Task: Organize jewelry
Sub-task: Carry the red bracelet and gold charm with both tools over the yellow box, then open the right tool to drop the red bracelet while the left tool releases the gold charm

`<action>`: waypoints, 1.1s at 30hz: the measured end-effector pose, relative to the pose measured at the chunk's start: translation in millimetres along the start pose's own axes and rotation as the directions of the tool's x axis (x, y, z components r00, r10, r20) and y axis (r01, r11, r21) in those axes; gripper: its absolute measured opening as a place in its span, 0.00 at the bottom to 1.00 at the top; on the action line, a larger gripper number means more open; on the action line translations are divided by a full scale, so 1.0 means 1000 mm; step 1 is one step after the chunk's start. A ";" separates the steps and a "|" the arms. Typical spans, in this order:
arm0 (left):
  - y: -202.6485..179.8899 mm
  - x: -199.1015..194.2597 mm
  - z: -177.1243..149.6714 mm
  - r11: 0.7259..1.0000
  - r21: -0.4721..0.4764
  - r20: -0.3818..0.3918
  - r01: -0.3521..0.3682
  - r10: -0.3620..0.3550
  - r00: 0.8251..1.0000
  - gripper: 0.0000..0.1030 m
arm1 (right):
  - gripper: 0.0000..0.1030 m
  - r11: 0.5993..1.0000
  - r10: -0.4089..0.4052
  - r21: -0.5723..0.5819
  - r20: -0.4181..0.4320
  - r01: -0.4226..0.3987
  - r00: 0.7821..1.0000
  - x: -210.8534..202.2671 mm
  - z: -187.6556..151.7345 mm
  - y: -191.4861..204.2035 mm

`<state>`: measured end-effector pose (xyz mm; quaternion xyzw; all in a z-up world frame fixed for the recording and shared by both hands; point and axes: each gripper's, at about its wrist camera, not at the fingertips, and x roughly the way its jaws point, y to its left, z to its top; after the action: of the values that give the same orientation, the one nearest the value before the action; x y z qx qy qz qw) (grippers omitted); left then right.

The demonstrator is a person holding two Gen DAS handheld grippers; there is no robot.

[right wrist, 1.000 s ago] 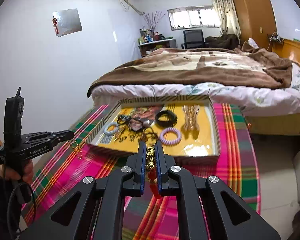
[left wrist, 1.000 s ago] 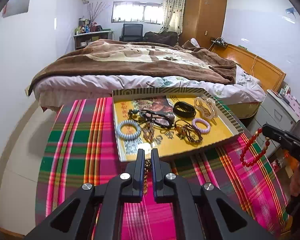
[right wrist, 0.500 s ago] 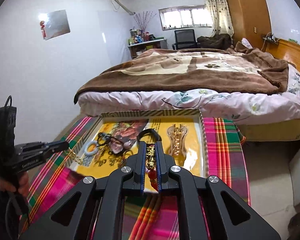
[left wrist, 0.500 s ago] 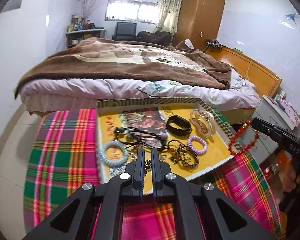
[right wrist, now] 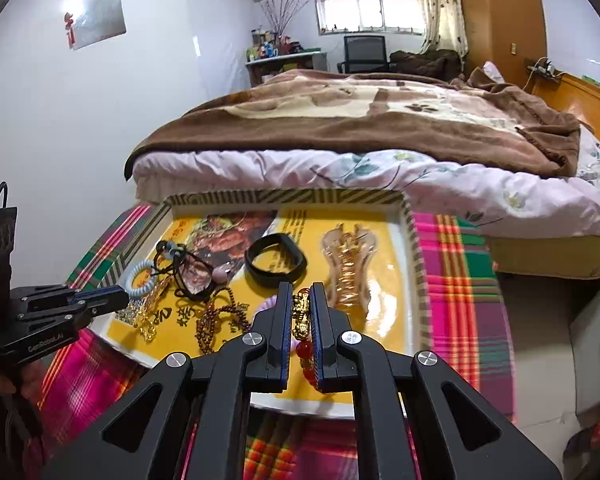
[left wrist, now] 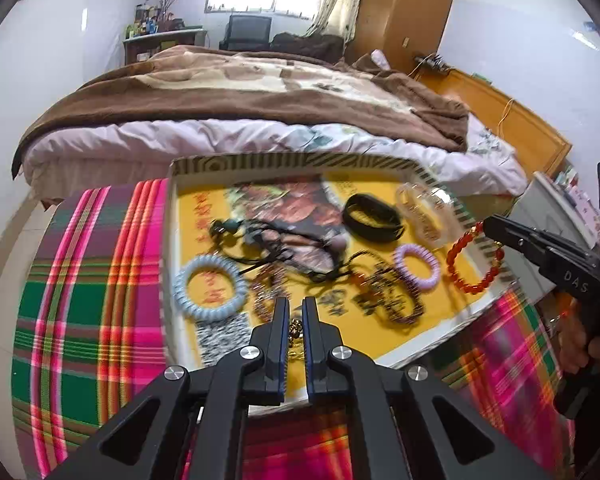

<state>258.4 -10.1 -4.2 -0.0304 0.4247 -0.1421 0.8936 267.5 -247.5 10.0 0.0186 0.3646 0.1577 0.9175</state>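
Over the yellow tray [left wrist: 188,248] we carry jewelry to add: left gripper [left wrist: 295,312] pinching a gold chain [left wrist: 295,330], right gripper [right wrist: 302,300] clamping a red bead bracelet [left wrist: 474,260].

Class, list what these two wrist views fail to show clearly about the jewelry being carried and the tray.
- Gold chain, left wrist view: mostly hidden between the left gripper fingers.
- Red bead bracelet, right wrist view: its loop hidden behind the right gripper.
- Brown bead tangle, left wrist view: motion-blurred.
- Tray near edge: covered by fingers.

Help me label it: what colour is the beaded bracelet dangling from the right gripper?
Red-orange beaded bracelet with a gold charm; left wrist view shows it best.
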 end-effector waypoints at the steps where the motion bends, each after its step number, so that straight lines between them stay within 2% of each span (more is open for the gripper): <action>1: 0.003 0.001 -0.001 1.000 -0.002 -0.005 -0.008 0.008 1.000 0.06 | 0.08 1.000 0.002 -0.004 -0.006 -0.002 1.000 0.003 0.000 0.002; 11: 0.019 0.007 -0.005 0.999 -0.023 -0.032 -0.038 0.038 0.999 0.06 | 0.09 0.999 0.036 -0.019 -0.067 -0.037 0.997 0.031 -0.005 0.020; 13: 0.018 0.007 -0.006 0.999 -0.019 -0.031 -0.044 0.043 0.999 0.12 | 0.09 0.999 0.045 -0.010 -0.077 -0.046 0.996 0.035 -0.007 0.021; 15: 0.019 0.007 -0.007 0.999 -0.020 -0.032 -0.043 0.042 0.999 0.27 | 0.09 0.999 0.051 -0.002 -0.086 -0.051 0.995 0.038 -0.008 0.021; 17: 0.019 0.006 -0.008 0.999 -0.023 -0.029 -0.049 0.048 0.998 0.35 | 0.09 0.998 0.059 0.010 -0.094 -0.058 0.994 0.040 -0.009 0.021; 23: 0.020 0.002 -0.010 0.998 -0.024 -0.027 -0.057 0.056 0.998 0.45 | 0.09 0.997 0.072 0.018 -0.100 -0.070 0.992 0.040 -0.009 0.024; 26: 0.018 -0.002 -0.010 0.998 -0.025 -0.018 -0.065 0.064 0.998 0.55 | 0.11 0.997 0.074 0.018 -0.098 -0.072 0.992 0.038 -0.010 0.026; 32: 0.015 -0.010 -0.010 0.997 -0.023 -0.010 -0.076 0.076 0.997 0.56 | 0.15 0.997 0.074 0.024 -0.079 -0.073 0.994 0.028 -0.010 0.029; 33: 0.014 -0.012 -0.011 0.997 -0.020 -0.004 -0.077 0.077 0.997 0.59 | 0.16 0.997 0.073 0.024 -0.074 -0.071 0.995 0.025 -0.010 0.030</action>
<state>246.2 7.0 -4.2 -0.0228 0.4285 -0.1035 0.8973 270.0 -212.6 -10.0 0.0357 0.3993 0.1875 0.8967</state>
